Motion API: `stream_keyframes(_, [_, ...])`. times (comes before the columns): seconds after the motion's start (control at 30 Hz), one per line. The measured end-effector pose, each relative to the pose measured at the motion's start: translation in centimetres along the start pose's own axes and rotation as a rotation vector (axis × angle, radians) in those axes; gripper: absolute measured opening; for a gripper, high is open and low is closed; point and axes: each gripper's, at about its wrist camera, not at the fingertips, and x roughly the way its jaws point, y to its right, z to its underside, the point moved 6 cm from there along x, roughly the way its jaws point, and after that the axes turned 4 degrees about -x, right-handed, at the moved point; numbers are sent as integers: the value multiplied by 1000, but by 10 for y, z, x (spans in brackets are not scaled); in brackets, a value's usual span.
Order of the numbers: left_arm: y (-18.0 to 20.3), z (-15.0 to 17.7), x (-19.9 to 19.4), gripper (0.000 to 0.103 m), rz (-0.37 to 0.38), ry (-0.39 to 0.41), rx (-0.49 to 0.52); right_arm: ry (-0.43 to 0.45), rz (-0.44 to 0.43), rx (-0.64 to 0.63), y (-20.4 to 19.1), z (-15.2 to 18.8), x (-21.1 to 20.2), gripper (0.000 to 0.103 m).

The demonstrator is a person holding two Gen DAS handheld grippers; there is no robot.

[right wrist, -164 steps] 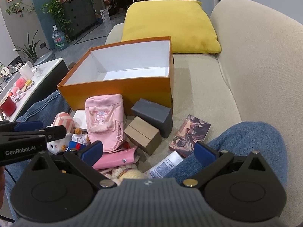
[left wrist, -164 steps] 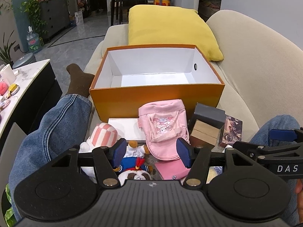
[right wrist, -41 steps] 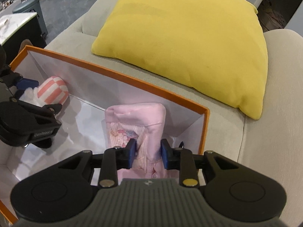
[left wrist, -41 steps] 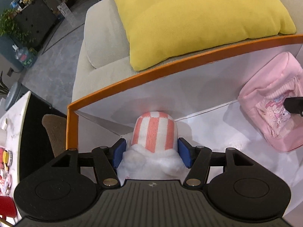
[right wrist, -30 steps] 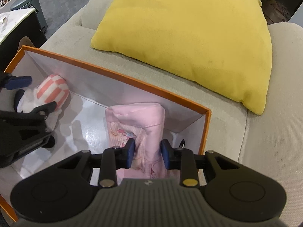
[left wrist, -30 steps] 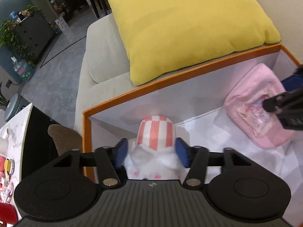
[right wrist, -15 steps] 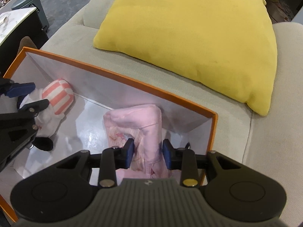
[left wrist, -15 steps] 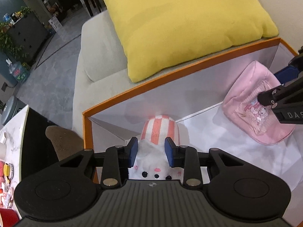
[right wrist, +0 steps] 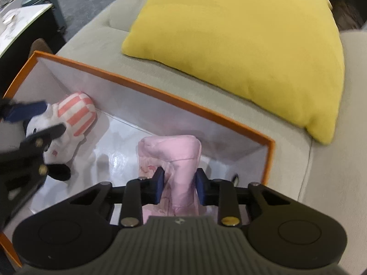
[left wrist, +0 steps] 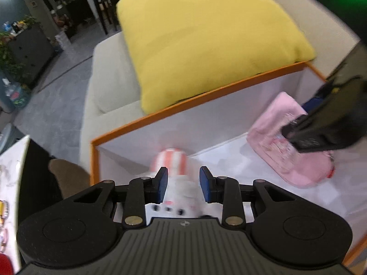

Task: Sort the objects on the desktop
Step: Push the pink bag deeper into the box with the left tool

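Right gripper (right wrist: 179, 184): jaws narrow and just closing further, blue pads pressed on a raised fold of the pink pouch (right wrist: 174, 151), which fills the gap between them. The gripper points steeply down into the orange box (right wrist: 160, 96).

Left gripper (left wrist: 183, 184): jaws narrow, having just been closing. The white body of the plush toy (left wrist: 174, 160) sits between the pads. The left view is blurred, so I cannot tell whether the pads press on it or only flank it. From the right wrist, one blue pad lies over the top of the toy's head and the black finger crosses its front.

Pink pouch: inside the box, on the white floor toward the right end, its upper end just short of the far wall.

Plush toy: inside the box, lying on the floor in the far left corner. Its pink-and-white striped hat points at the far wall, and one black limb rests on the floor nearer the camera. Toy and pouch lie apart, with bare floor between them.

Beyond the far rim, a yellow cushion (right wrist: 240, 41) lies on the beige sofa (right wrist: 96, 45) seat, its near edge just beside the box.
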Motion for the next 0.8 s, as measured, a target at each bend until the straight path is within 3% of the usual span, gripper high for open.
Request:
stream_keyframes(0.13, [13,-2,-4,36,97,-7,0,-34,136,-3,1,1,-4,31])
stream_keyframes(0.3, [29,-1,11,36,154,-44,12,-106,155,28,2,-4,6,31])
stream_keyframes(0.47, [40,-9,30,34,310,-50,-62,-137,148,54,12,-3,7,31])
stream_keyframes(0.57, [40,-14,29,34,354,-12,-71,-142,127,69,14,-4,6,31])
stream_keyframes(0.8, [42,0,46,22,381,-50,-66,-129,47,62,16,-6,3,33])
